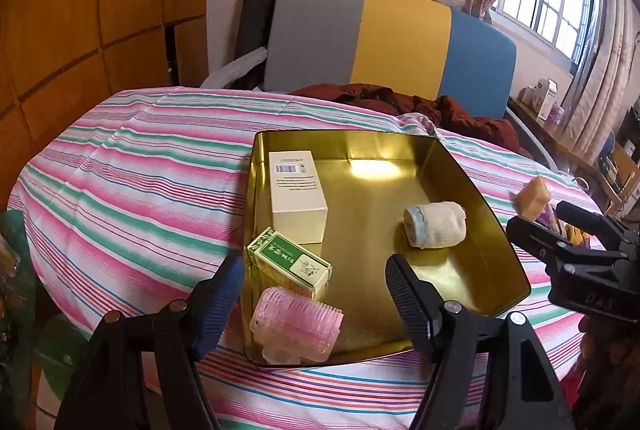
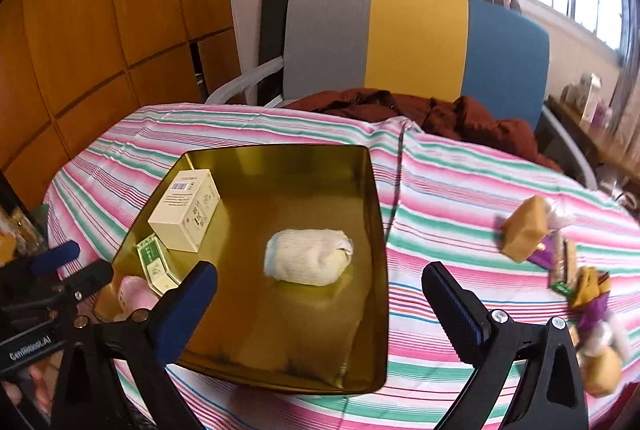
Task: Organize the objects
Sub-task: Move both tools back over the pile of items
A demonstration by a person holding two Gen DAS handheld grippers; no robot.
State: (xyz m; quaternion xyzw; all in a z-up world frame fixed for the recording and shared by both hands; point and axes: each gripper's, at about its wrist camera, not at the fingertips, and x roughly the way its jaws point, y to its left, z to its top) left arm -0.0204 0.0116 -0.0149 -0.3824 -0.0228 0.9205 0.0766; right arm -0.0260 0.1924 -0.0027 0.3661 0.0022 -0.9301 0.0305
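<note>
A gold metal tray (image 1: 460,166) (image 2: 376,214) lies on the striped tablecloth. Inside it are a cream box (image 1: 296,190) (image 2: 186,208), a green-and-white box (image 1: 290,260) (image 2: 154,262), a pink ribbed roller (image 1: 298,324) (image 2: 134,294) and a rolled white sock (image 1: 436,222) (image 2: 310,256). My left gripper (image 1: 314,304) hangs open over the tray's near left corner, the pink roller lying below its gap, not pressed. My right gripper (image 2: 320,294) stands wide open above the tray's near right edge, nothing between its fingers. A tan packet (image 1: 534,198) (image 2: 524,228) lies right of the tray.
Several small wrapped items (image 2: 584,290) are scattered on the cloth at the far right. A grey, yellow and blue chair back (image 1: 396,38) with a dark red garment (image 2: 440,110) stands behind the table. Wooden panels (image 1: 80,10) fill the left.
</note>
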